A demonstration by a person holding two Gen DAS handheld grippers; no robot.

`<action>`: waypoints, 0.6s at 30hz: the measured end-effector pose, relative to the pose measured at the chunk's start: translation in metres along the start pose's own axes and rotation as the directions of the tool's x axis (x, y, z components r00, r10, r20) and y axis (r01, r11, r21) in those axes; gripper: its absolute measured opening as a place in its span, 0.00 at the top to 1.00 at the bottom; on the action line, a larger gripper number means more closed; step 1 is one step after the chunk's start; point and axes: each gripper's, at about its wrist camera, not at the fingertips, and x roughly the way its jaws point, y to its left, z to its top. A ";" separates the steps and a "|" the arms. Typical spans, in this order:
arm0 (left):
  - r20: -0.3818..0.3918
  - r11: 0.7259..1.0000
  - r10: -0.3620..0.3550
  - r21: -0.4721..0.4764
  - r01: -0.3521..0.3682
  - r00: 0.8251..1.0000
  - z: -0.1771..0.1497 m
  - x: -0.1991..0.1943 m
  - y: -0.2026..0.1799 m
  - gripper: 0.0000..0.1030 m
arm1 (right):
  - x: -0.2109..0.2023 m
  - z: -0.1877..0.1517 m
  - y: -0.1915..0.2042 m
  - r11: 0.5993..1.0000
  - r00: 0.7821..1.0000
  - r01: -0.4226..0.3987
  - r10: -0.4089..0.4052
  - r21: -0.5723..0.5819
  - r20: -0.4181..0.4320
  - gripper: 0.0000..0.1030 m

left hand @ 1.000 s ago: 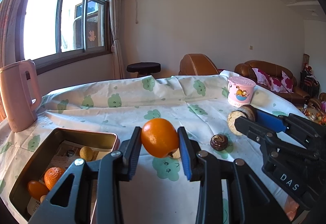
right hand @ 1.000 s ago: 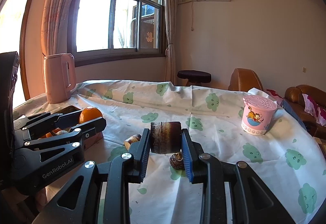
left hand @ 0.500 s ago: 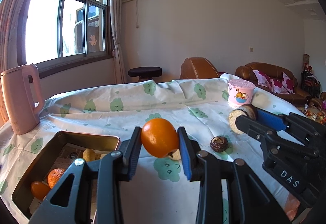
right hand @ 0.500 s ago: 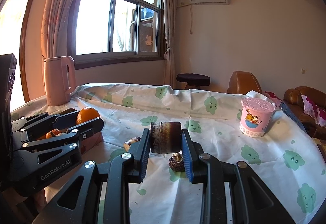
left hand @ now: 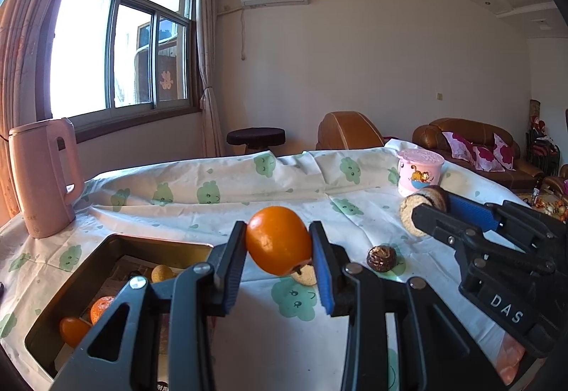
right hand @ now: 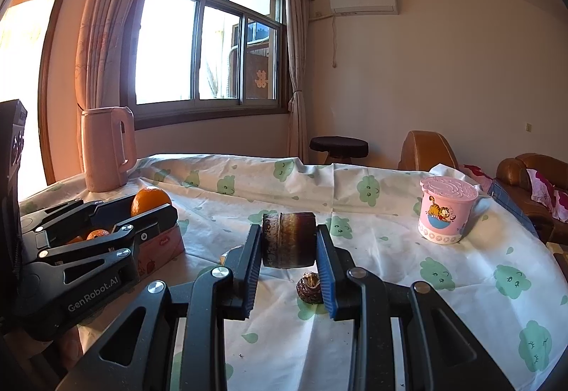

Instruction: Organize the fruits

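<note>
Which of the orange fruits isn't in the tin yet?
The big orange held in the left gripper, above the table; the other orange fruits lie inside the tin.

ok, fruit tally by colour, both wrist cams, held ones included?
Orange: 3 - one in the left gripper, orange; two in the tin and.
Yellow: 1 - in the tin.
Brown: 3 - cut piece in the right gripper; dark round one and pale piece on the cloth.
Total: 7
</note>
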 end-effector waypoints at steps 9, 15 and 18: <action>-0.015 1.000 -0.002 -0.012 0.002 1.000 -0.001 -0.004 0.004 0.64 | -0.003 -0.002 0.006 1.000 1.000 -0.009 0.009 -0.009 -0.010 0.70; -0.027 1.000 -0.004 -0.026 0.004 1.000 -0.002 -0.007 0.011 0.64 | -0.004 -0.003 0.014 1.000 1.000 -0.020 0.020 -0.016 -0.022 0.70; -0.034 0.999 -0.002 -0.037 0.001 0.999 -0.003 -0.008 0.016 0.64 | -0.003 -0.003 0.020 0.999 0.999 -0.032 0.032 -0.020 -0.028 0.70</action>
